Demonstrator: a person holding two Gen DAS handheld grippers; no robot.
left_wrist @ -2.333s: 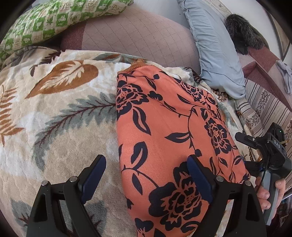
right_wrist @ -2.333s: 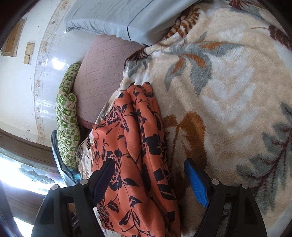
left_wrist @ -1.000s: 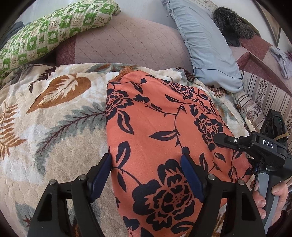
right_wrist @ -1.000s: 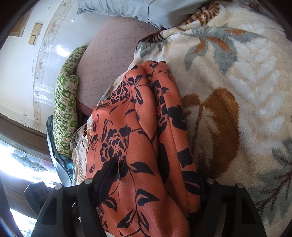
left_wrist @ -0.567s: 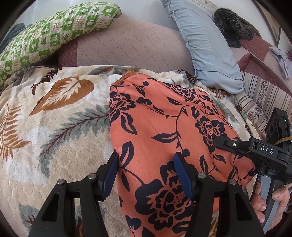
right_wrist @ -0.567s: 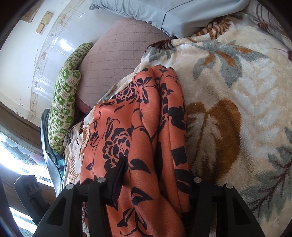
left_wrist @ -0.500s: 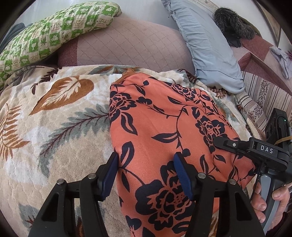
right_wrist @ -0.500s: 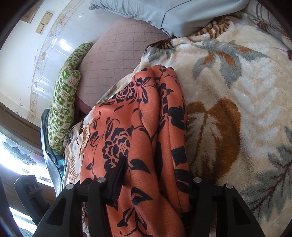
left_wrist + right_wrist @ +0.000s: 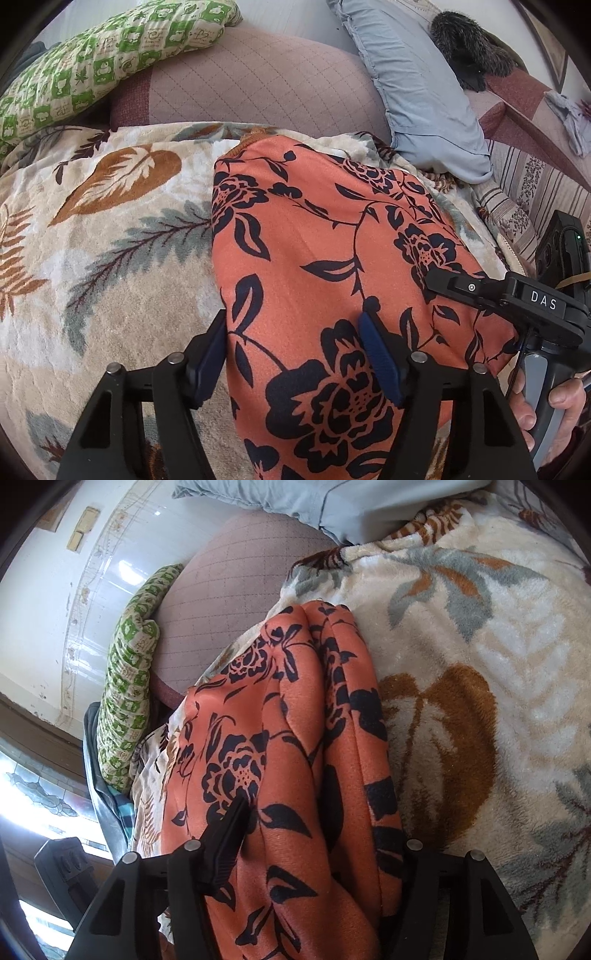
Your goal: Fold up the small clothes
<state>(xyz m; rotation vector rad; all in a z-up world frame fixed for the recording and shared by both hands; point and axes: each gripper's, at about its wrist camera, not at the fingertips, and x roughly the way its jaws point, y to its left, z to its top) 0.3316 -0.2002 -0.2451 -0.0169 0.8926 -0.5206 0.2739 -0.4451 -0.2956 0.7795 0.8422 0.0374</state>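
Garment: orange floral garment (image 9: 332, 266), folded lengthwise, lying on the leaf-print blanket (image 9: 110, 258); it runs from the bottom centre of the left wrist view to the upper centre.
Left gripper: left gripper (image 9: 295, 354) at the bottom centre of the left wrist view, jaws at a middling width and straddling the garment's near left edge. The left pad sits at the fold edge beside the blanket; the right pad rests on top of the cloth. The pads appear to bear on the cloth bunched between them.
Right gripper: right gripper (image 9: 317, 853) at the bottom centre of the right wrist view, jaws opening, with the stacked layers of the garment's long edge between them. The left finger lies on the top layer; the right finger is hidden behind the folded edge, so contact there cannot be judged.
Garment relative to grippers: both grip the near end, one at each side; the far end lies toward the quilted cushion (image 9: 251, 88).
Risk, layer slip: with the right jaws opening, the lower layers could drop out, and the fold would come apart on lifting.
Risk, uneven lift: only one side held firmly would skew the fold line.
Risk, snagging: a low finger could catch the blanket pile and drag it along.
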